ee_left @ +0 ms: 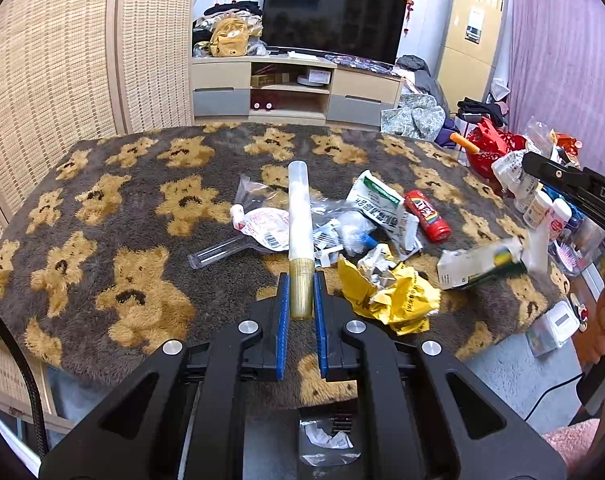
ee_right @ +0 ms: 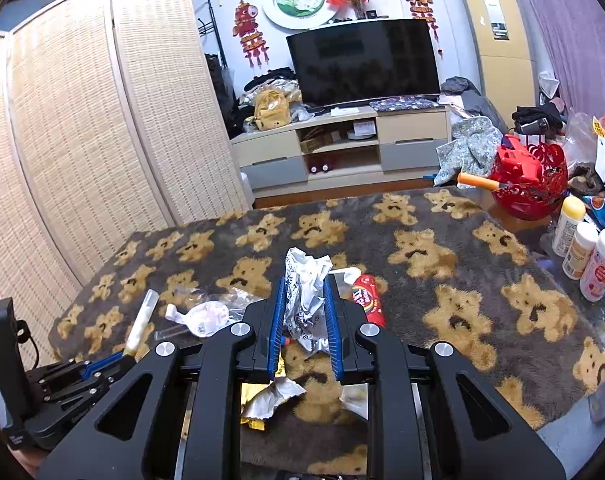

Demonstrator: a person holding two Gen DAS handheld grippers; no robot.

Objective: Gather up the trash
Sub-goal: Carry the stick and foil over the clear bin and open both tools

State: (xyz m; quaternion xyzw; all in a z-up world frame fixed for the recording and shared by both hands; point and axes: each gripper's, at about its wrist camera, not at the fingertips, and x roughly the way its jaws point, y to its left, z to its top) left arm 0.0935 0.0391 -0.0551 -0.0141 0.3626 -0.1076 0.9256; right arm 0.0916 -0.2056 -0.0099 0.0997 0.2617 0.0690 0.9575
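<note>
Left wrist: gripper [ee_left: 302, 300] clamped on tube [ee_left: 300, 216], held above bear rug [ee_left: 102, 240]; keep level. Right wrist: gripper [ee_right: 304, 300] pinching crumpled wrapper [ee_right: 306, 280] (thin, slippery) over rug; squeeze firmly, carry steadily binward.

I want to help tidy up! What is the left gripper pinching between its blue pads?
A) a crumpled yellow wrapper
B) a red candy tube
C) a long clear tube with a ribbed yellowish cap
C: the left gripper is shut on the ribbed cap of the long clear tube, above the bear-patterned brown blanket.
</note>
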